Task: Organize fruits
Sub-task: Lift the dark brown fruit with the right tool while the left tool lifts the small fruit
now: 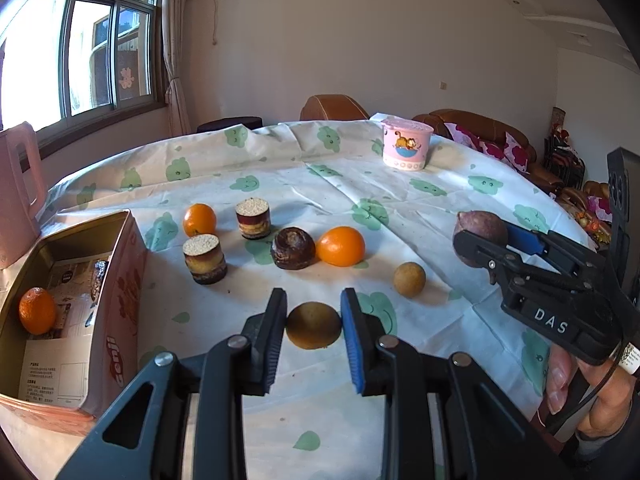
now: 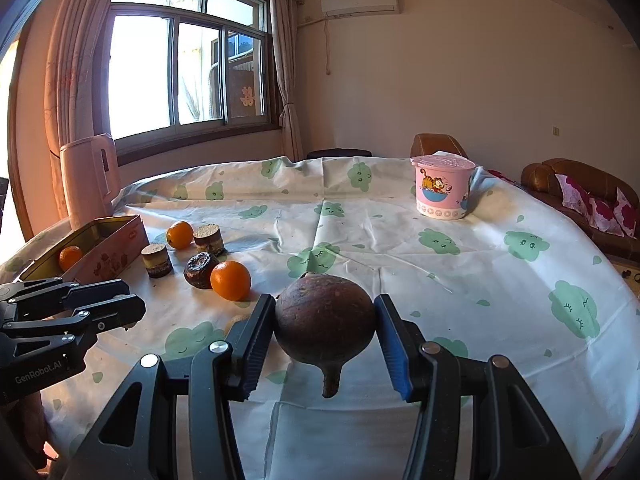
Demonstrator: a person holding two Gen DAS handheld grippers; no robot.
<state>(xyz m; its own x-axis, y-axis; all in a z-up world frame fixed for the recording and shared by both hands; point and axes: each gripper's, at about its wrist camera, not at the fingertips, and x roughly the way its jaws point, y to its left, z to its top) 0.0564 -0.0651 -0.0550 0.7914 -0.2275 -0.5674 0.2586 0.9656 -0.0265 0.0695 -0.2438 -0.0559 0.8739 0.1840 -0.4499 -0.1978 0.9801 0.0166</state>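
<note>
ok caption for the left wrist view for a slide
Left gripper shut on a small brown fruit on the tablecloth, open tin box at left, oranges beyond.

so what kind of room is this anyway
Most likely a home living or dining room: a round table under a cloud-print tablecloth, a brown leather sofa with floral cushions, a curtained window and a wall air conditioner.

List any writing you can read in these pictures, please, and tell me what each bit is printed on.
"DAS": white letters on the black body of the right gripper.
"GenRobot.AI": on the body of the left gripper.
"cenji", as far as it reads: red letters on the side of the open tin box.
Printed sheets inside the box: too small to read.
Red paper sign on the window: too blurred to read.
</note>
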